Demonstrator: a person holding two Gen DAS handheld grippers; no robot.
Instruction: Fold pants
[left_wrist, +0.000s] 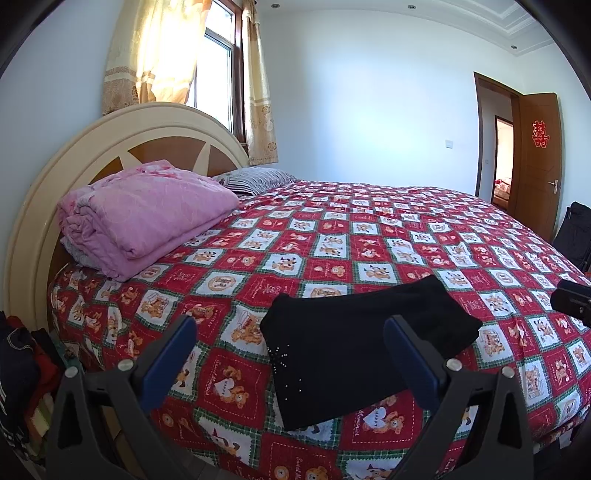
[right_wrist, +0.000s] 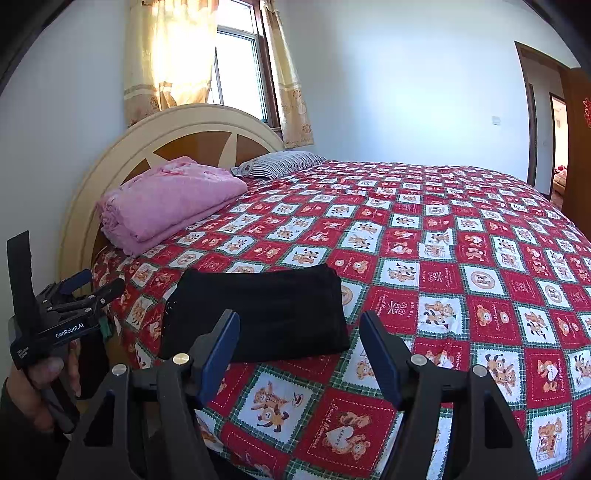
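The black pants (left_wrist: 365, 347) lie folded into a compact rectangle on the red patchwork bedspread (left_wrist: 332, 236), near the bed's front edge. Small beads dot their near left corner. My left gripper (left_wrist: 291, 343) hovers in front of them, open, its blue pads wide apart and touching nothing. In the right wrist view the pants (right_wrist: 258, 314) sit just beyond and left of my right gripper (right_wrist: 301, 347), which is open and empty above the bedspread (right_wrist: 443, 258). The left gripper (right_wrist: 101, 282) shows at the left, held by a hand (right_wrist: 40, 391). The right gripper's body (left_wrist: 570, 304) peeks in at the right edge.
A folded pink quilt (left_wrist: 147, 214) and a striped pillow (left_wrist: 255, 179) lie by the round headboard (left_wrist: 74, 155). Clothes are piled on the floor (left_wrist: 22, 369) left of the bed. An open brown door (left_wrist: 535, 158) and a dark bag (left_wrist: 574, 232) stand at the far right.
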